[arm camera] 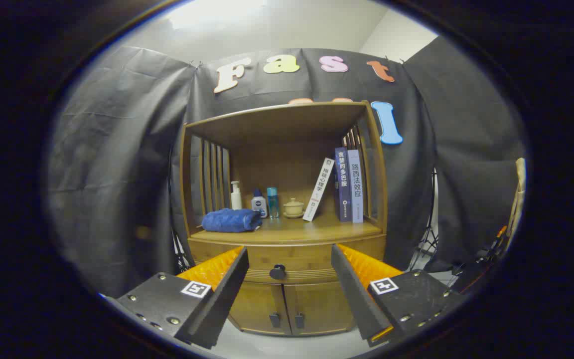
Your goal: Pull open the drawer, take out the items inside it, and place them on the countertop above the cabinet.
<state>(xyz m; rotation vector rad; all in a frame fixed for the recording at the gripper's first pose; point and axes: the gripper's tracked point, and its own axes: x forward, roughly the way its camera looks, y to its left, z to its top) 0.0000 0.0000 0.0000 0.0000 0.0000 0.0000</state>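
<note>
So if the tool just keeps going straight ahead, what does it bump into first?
Probably the dark drawer knob, which sits between the open tool's fingers on the shut drawer front. Depth is hard to judge.

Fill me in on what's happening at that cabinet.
A hand-held gripper is lined up with the wooden cabinet, fingers open and apart, holding nothing. The drawer is shut, and its dark knob sits between the fingers, a little beyond them. On the countertop are a blue towel, bottles, a small lidded pot and books.
</note>
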